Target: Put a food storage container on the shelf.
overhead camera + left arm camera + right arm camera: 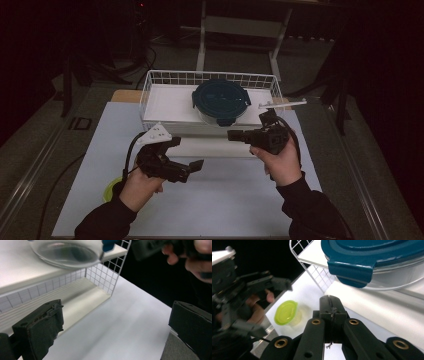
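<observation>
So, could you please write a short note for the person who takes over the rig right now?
Left gripper: jaws open, holding nothing, above the white mat.
Right gripper: jaws shut, holding nothing, near the basket's front.
Round container with blue lid: lid on, sitting on the white board in the wire basket.
Small container with green lid: on the mat's edge beside the left hand.
Done: the pictures show nothing being held or moved.
Left: probably handling one of the containers; neither is gripped yet.

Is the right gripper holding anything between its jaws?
No, in the right gripper view the right gripper has its black jaws pressed together with nothing between them.
</observation>
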The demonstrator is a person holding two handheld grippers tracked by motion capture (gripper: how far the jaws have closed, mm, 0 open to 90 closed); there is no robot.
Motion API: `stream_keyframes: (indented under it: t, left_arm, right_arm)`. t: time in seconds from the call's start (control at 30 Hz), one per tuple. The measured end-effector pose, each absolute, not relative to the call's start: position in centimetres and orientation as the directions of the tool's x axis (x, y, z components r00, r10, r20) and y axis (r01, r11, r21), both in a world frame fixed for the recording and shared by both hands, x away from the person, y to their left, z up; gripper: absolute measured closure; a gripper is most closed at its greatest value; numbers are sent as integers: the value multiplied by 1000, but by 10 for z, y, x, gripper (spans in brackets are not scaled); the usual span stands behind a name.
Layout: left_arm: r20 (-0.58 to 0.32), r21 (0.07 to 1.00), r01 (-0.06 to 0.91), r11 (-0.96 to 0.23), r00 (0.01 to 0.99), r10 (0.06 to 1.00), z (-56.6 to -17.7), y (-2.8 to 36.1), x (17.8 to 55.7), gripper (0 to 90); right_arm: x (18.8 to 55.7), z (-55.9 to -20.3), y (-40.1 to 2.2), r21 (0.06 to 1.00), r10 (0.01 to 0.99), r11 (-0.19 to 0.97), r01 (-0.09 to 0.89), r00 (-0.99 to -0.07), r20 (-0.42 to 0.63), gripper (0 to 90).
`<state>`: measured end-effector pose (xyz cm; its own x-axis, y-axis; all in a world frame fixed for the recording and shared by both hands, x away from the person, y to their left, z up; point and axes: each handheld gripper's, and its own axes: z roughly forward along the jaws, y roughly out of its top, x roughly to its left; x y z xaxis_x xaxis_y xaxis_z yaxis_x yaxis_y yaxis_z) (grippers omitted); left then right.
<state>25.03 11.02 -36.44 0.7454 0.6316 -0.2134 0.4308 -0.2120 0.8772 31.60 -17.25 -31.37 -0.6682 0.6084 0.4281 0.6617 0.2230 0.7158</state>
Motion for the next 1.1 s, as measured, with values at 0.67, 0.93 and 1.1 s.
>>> stream_keyframes:
  t: [0.67, 0.93, 1.1]
  left_arm:
    - [-226, 884, 428, -191, 746, 626, -392, 107, 241, 0]
    - [-215, 884, 422, -200, 749, 627, -396, 107, 240, 0]
    - [-224, 883, 427, -196, 749, 624, -397, 108, 241, 0]
  right_arm:
    - [350, -314, -158, 709, 663, 177, 682, -615, 426, 900]
    - [362, -313, -155, 709, 684, 162, 686, -596, 420, 899]
    - [367, -313, -152, 708, 692, 158, 688, -589, 418, 899]
